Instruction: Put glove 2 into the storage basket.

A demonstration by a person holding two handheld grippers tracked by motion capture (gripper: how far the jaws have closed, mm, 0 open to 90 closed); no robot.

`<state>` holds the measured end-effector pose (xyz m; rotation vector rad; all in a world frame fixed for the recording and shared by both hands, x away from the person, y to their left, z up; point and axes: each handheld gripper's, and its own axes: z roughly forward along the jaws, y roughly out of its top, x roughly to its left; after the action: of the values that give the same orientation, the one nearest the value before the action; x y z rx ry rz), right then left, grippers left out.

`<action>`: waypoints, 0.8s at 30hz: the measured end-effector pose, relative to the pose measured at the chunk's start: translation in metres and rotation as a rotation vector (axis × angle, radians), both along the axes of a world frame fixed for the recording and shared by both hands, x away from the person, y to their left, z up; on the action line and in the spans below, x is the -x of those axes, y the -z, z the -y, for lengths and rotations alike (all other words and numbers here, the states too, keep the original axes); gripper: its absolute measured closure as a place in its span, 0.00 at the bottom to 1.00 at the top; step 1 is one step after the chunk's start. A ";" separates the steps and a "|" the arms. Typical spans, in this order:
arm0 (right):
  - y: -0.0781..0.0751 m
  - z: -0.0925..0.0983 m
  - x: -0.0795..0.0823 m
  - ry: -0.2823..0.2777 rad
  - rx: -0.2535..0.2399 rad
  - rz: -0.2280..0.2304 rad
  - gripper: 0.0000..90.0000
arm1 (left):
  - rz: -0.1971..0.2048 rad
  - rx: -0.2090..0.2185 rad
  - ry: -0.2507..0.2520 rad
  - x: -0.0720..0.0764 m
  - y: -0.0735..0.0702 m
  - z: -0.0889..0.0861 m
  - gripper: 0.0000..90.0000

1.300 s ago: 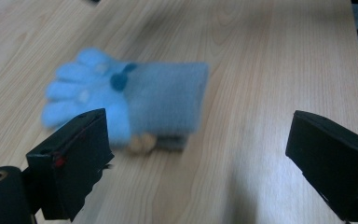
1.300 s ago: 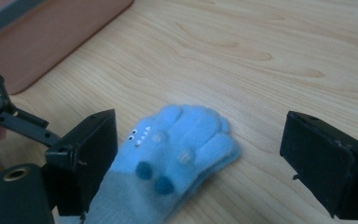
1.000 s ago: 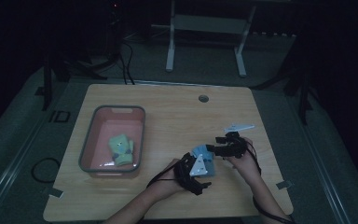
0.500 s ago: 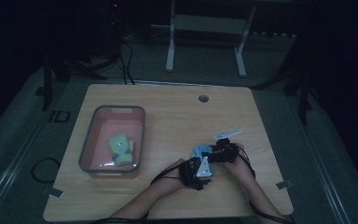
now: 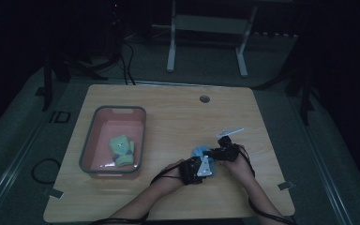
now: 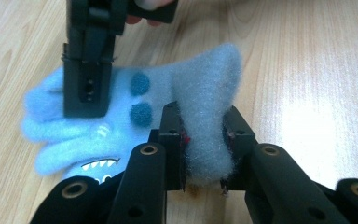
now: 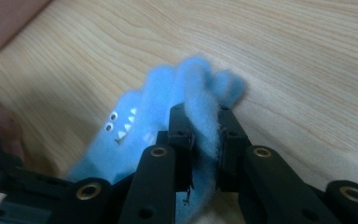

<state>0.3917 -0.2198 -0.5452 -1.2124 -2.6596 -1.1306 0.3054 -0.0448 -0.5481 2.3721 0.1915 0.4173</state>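
Tongs of both hands pinch one fuzzy blue glove [image 6: 135, 112] at the table's [image 5: 168, 112] near right part.
Left tongs [image 6: 204, 140] clamp its cuff fold; right tongs [image 7: 206, 140] squeeze a finger end. A grey bin [image 5: 90, 145] well to the left holds a green glove [image 5: 121, 149].

fuzzy blue glove [image 6: 135, 112] on table

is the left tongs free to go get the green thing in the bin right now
Probably not: the left tongs are shut on the blue sock. The path across the table to the green toy looks clear.
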 end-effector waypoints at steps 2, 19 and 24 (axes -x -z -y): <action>-0.002 -0.001 0.000 -0.001 0.000 0.003 0.90 | 0.006 -0.009 0.000 0.001 -0.002 0.000 0.85; -0.040 -0.028 -0.001 -0.053 -0.106 0.027 0.91 | 0.049 -0.044 -0.022 0.007 -0.048 -0.036 0.85; -0.050 -0.041 -0.002 -0.069 -0.107 0.047 0.91 | 0.052 -0.045 -0.034 0.007 -0.055 -0.044 0.85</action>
<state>0.3939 -0.1792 -0.4955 -1.0820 -2.6135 -1.2876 0.2979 -0.0004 -0.4935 2.4018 0.2004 0.5040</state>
